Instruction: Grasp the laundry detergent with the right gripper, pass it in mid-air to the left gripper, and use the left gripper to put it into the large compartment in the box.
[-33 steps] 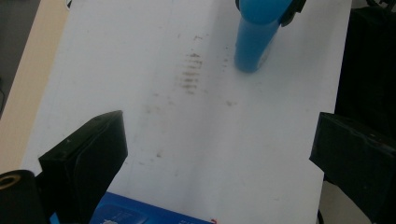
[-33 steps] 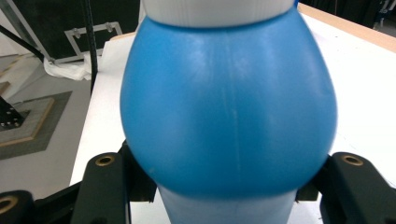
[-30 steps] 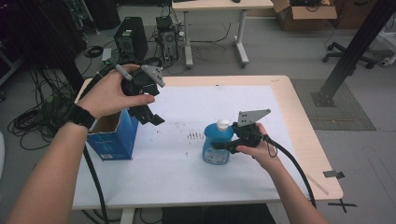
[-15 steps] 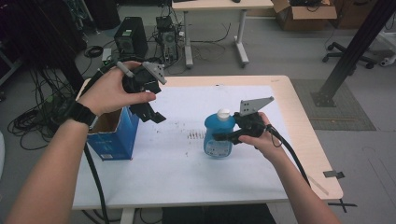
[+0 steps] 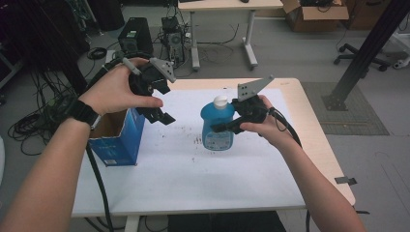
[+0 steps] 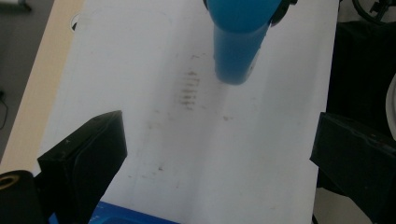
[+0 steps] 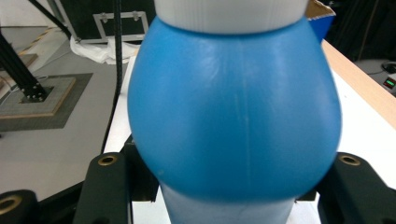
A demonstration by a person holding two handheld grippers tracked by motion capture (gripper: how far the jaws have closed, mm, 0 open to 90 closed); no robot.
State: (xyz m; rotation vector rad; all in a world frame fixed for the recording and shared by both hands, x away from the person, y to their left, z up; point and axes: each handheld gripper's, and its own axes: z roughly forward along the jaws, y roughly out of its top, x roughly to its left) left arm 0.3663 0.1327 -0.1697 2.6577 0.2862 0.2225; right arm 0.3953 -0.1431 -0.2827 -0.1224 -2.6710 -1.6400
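Right gripper (image 5: 223, 126) clamped on the blue bottle (image 5: 216, 126); hold it upright, carry it over the blue box (image 5: 117, 140), clear your open left gripper (image 5: 159, 116)

Your high view sits above your side of the table (image 5: 241, 193) and looks forward and down across it to the floor beyond. Your left gripper view rides the left claw (image 5: 153, 115), held off the table, and faces down along its jaws at the tabletop. Your right gripper view rides the right claw (image 5: 220, 126) and sits very close against the blue bottle (image 7: 233, 116). All three views share that bottle and the white tabletop.
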